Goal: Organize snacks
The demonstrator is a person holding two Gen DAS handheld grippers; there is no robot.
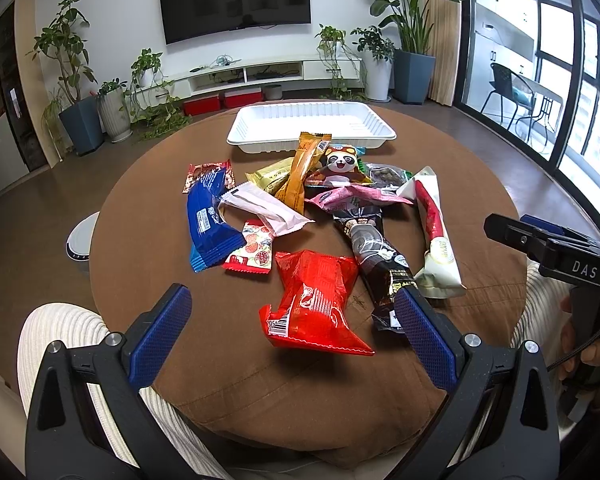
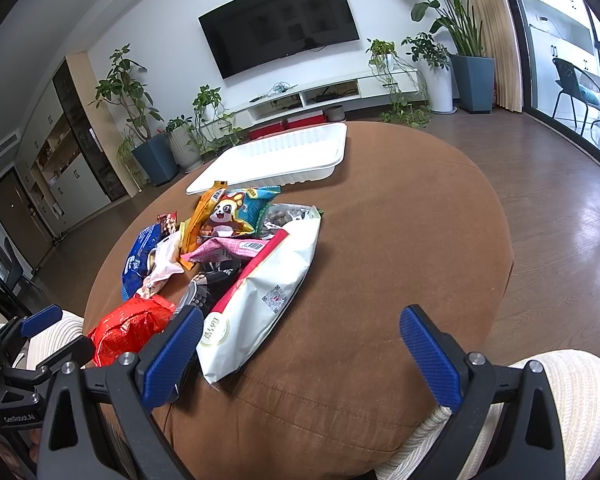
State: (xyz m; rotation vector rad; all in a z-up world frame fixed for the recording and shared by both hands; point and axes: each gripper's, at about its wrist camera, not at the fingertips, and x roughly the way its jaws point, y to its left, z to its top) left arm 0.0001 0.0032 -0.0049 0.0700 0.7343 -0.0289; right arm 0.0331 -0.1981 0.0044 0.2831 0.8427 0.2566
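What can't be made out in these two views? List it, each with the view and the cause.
- Teal packet, left wrist view: mostly covered by the panda packet.
- Black packet, right wrist view: its near end is hidden behind the right tongs.
- White tray, right wrist view: its floor is hidden by its near wall.

Before you, a matt brown cloth table cover [image 1: 220, 364] carries glossy foil and plastic snack wrappers, a crinkled shiny red packet [image 1: 314, 300] nearest; beyond it sits a smooth ribbed white plastic tray [image 1: 312, 126]; textured blue gripper pads [image 1: 430, 336] flank it.
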